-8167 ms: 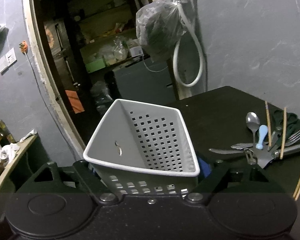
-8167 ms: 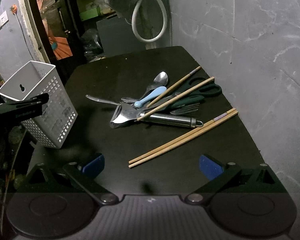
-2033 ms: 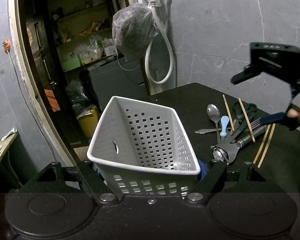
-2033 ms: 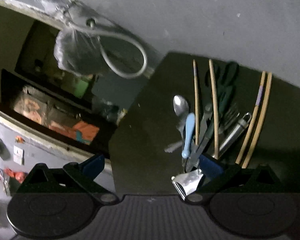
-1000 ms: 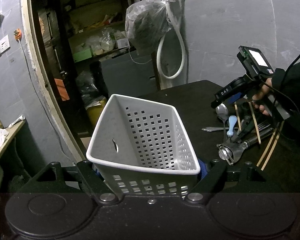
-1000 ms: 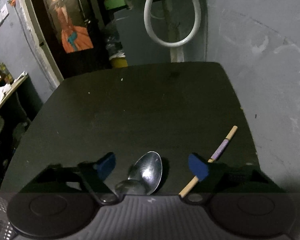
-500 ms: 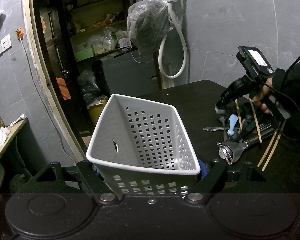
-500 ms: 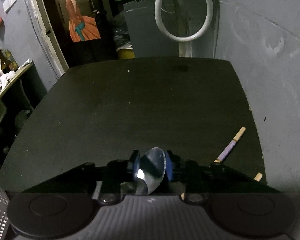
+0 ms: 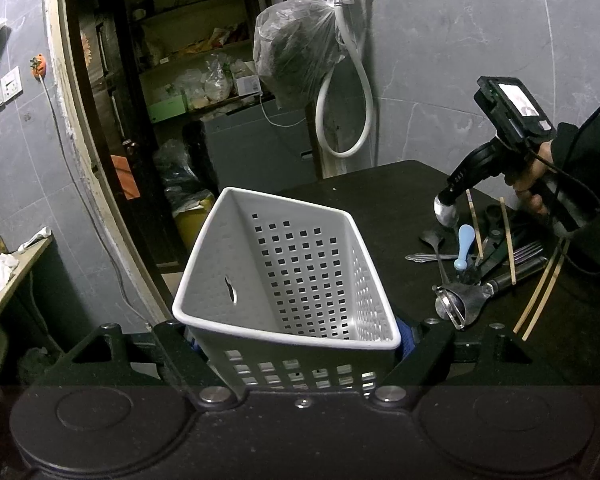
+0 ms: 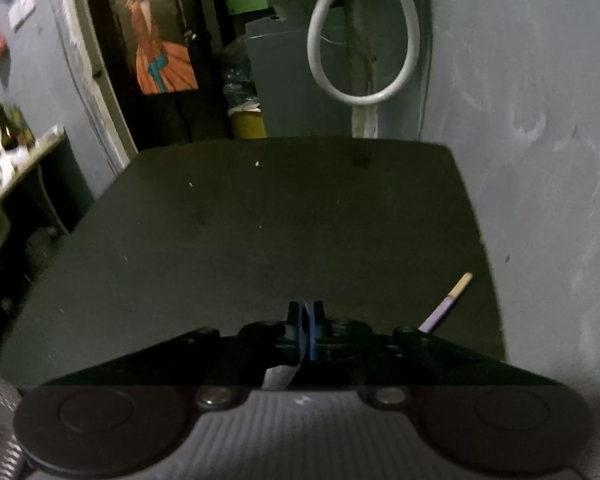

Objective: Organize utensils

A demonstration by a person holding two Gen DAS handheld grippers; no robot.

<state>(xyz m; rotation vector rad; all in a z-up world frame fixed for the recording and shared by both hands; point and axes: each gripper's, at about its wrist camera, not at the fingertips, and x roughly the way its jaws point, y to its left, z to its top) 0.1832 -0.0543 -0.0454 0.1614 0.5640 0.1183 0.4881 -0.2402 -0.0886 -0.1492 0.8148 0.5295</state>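
Observation:
My left gripper [image 9: 296,344] is shut on the near wall of a white perforated basket [image 9: 284,276], which tilts with its opening towards the camera. To the right, on the black table [image 10: 284,220], lies a pile of utensils: a blue-handled spoon [image 9: 463,244], a steel peeler [image 9: 456,304], a fork [image 9: 530,249], scissors and wooden chopsticks [image 9: 508,240]. My right gripper [image 9: 446,204], held by a hand, is shut on the bowl of a metal spoon [image 9: 446,215] at the pile's far end. In the right wrist view the right gripper [image 10: 306,320] has its pads together, with a sliver of the spoon [image 10: 278,376] showing below them.
A chopstick tip with a purple band [image 10: 446,304] lies right of my right gripper. A grey wall with a white hose loop [image 9: 342,120] and a hanging plastic bag [image 9: 296,64] stands behind the table. An open doorway and shelves are at left.
My right gripper's jaws have closed on the spoon's bowl, which has slipped from between the fingertips to below them in the wrist view. The left gripper and basket have not moved.

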